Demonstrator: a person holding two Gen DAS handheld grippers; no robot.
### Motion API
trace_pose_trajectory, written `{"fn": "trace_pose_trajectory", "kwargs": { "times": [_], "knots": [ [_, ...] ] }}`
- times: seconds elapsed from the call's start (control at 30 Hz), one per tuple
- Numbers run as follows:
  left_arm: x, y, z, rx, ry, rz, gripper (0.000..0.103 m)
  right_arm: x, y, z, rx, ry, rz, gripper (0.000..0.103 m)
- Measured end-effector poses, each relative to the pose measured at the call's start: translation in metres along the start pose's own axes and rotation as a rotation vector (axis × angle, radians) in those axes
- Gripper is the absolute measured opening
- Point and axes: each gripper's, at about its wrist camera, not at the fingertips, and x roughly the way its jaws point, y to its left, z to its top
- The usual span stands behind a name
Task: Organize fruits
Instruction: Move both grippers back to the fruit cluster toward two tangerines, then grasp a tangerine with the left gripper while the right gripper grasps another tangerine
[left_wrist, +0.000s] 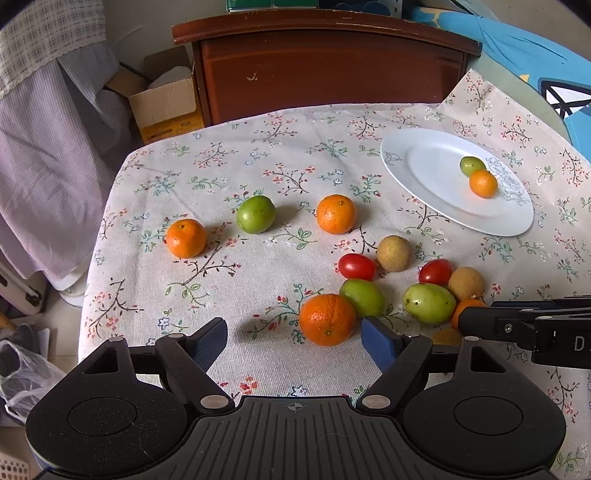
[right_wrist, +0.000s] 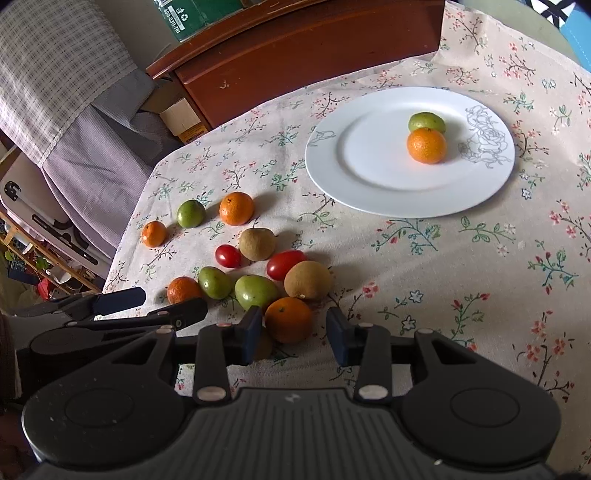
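White porcelain: the plate (right_wrist: 332, 177), well ahead of the right gripper (right_wrist: 295, 330), holds only one orange (right_wrist: 426, 144) touching one green fruit (right_wrist: 426, 122). Most of the sorting therefore appears undone; oranges, green fruits, cherry tomatoes and brown fruits lie loose on the floral tablecloth (right_wrist: 443, 277). The right gripper's jaws stand apart around a nearby orange (right_wrist: 288, 319), not yet clenched. The left gripper (left_wrist: 295, 338) is likewise spread, another orange (left_wrist: 327, 319) just ahead.
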Motion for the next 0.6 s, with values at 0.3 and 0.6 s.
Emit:
{"fn": "trace_pose_trajectory", "kwargs": {
  "times": [0.3, 0.6],
  "knots": [
    [0.0063, -0.0025, -0.0024, 0.01, 0.002, -0.012, 0.068, 0.0013, 0.0006, -0.0001, -0.007, -0.005, 0.009, 0.04],
    [0.006, -0.0029, -0.0021, 0.008, -0.016, -0.042, 0.055, 0.0004, 0.0012, -0.001, -0.012, -0.005, 0.011, 0.029]
  ]
}}
